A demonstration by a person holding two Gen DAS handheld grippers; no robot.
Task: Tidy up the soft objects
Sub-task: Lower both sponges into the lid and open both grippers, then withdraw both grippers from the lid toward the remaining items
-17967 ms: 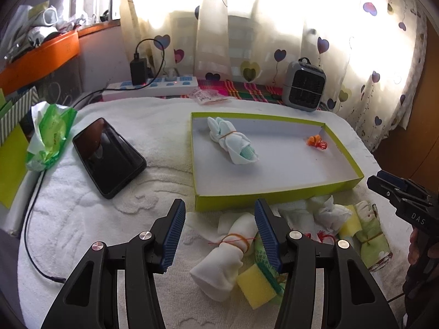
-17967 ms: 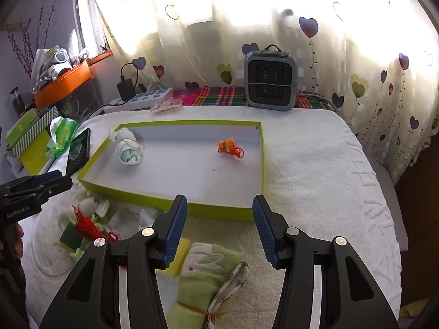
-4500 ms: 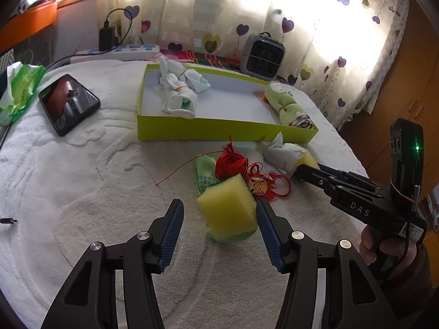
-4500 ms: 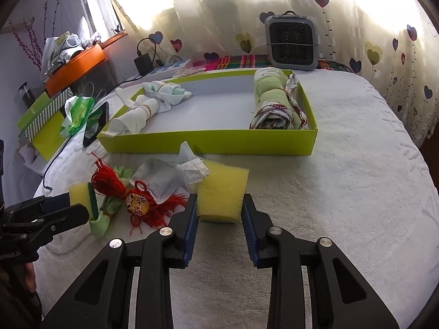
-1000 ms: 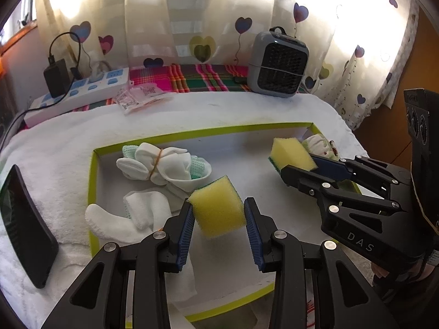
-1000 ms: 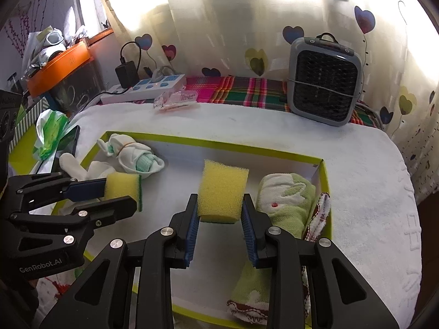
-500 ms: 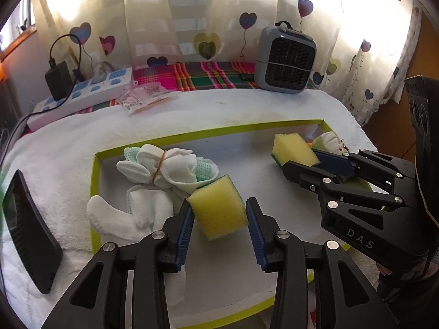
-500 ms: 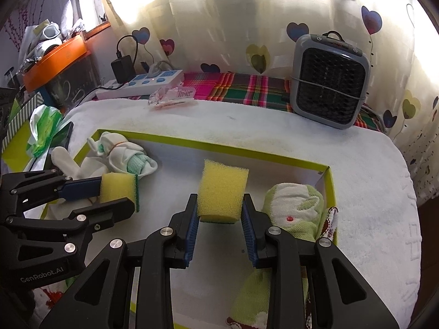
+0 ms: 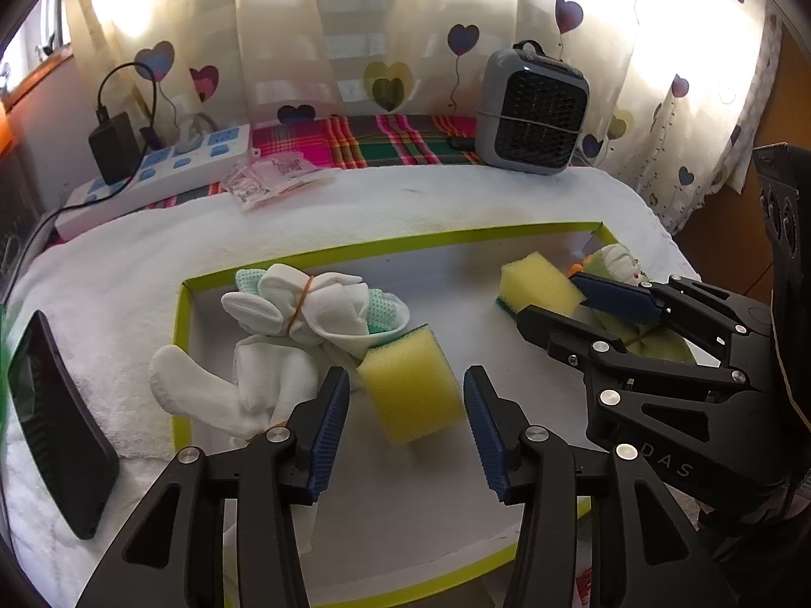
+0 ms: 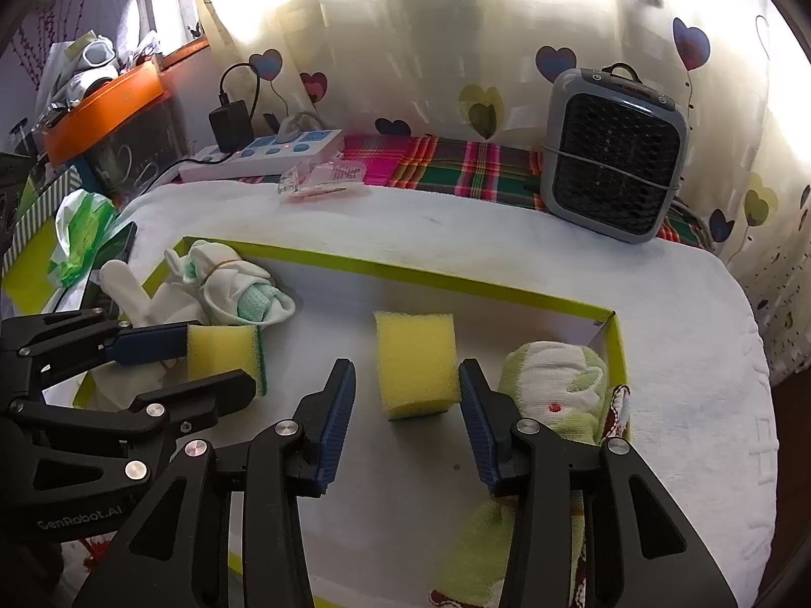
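Note:
A shallow green-rimmed box point(image 9: 385, 248) point(image 10: 405, 273) lies on the white towel. My left gripper point(image 9: 405, 405) is open around a yellow sponge point(image 9: 410, 387) that rests on the box floor; it also shows in the right wrist view point(image 10: 223, 349). My right gripper point(image 10: 405, 395) is open around a second yellow sponge point(image 10: 415, 362), also on the box floor, seen too in the left wrist view point(image 9: 537, 283). White sock bundles point(image 9: 304, 309) point(image 10: 228, 289) lie at the box's left end. A green rolled towel point(image 10: 552, 385) lies at its right end.
A black phone point(image 9: 56, 425) lies left of the box. A grey heater point(image 10: 613, 162), a power strip point(image 9: 152, 182) and a plastic packet point(image 10: 324, 180) stand behind it. A green plastic wrapper point(image 10: 81, 228) lies at far left.
Both grippers have opened and let go of their sponges, which now rest on the box floor. The box holds more than it did earlier: socks, towel roll and both sponges.

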